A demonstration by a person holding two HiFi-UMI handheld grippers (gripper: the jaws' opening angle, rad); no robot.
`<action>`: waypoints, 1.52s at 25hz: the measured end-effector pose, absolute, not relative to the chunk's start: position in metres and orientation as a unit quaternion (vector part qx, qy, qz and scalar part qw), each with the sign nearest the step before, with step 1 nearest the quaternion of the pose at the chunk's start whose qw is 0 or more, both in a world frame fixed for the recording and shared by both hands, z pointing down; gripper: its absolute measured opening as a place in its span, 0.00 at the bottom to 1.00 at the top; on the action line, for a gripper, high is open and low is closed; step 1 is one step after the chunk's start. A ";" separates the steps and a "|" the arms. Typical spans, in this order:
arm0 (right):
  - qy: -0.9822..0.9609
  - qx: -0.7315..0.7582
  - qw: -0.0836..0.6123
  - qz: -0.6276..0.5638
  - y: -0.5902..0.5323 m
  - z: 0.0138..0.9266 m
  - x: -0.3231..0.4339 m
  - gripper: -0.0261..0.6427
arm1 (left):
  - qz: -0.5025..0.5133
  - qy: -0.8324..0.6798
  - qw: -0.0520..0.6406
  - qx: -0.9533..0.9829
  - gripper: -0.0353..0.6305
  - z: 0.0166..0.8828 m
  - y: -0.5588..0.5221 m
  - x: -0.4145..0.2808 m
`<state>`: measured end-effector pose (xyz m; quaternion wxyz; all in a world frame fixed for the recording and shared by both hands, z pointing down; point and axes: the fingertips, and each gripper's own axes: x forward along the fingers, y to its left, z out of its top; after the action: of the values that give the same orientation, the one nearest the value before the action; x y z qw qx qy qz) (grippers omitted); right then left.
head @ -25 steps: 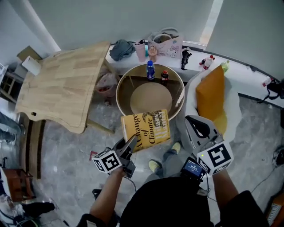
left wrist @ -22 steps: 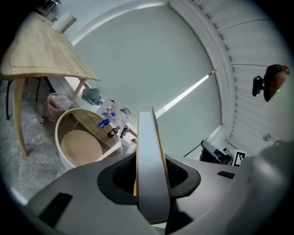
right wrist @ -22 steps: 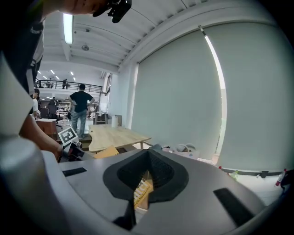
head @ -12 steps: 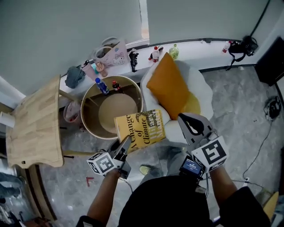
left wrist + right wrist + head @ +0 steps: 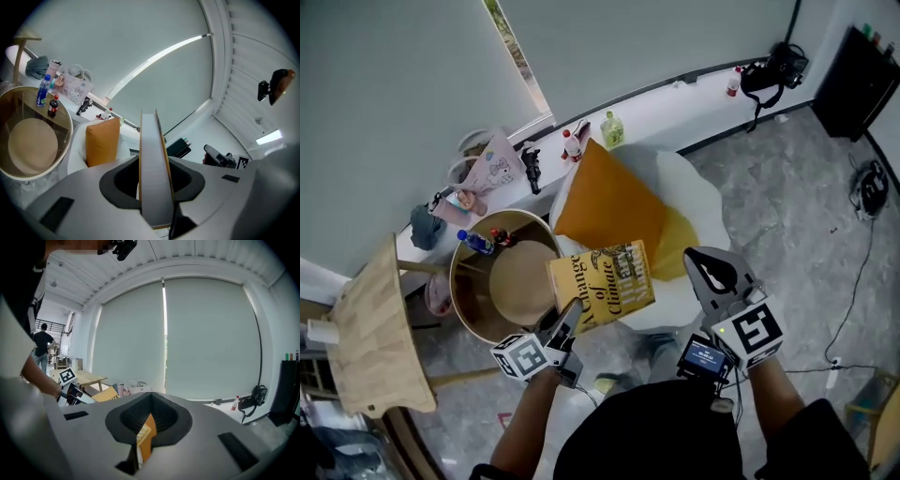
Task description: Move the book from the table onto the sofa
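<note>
Yellow book (image 5: 602,284) gripped edge-on in left claw (image 5: 570,317), aloft between round table (image 5: 473,302) and white sofa (image 5: 698,187) (orange cushion (image 5: 609,208) on it), right claw (image 5: 703,258) closed, empty, grey marble floor (image 5: 787,234).

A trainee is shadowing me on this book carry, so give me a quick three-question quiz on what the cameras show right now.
1. Which tool grips the yellow book? A) left B) right C) both
2. True or false: the book already lies on the white sofa.
3. What colour is the cushion on the sofa?
Key: 1. A, the left tool is shut on its edge. 2. False, the tool holds it up off the sofa. 3. Orange.
</note>
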<state>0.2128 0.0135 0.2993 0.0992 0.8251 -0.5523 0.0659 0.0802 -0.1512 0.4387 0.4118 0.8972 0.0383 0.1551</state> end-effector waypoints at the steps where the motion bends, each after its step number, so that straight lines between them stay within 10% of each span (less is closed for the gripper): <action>1: -0.548 0.828 0.096 0.064 0.019 0.300 0.228 0.05 | 0.161 0.042 0.410 0.897 0.27 0.439 -0.147 0.095; 38: -0.456 0.882 0.010 0.117 0.114 0.357 0.377 0.05 | 0.333 0.084 0.320 0.883 0.27 0.516 -0.088 0.285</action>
<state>0.3772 0.1142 0.3572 0.0104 0.8824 -0.4555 0.1172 0.2846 -0.0877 0.5156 0.3202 0.8831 0.0839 0.3326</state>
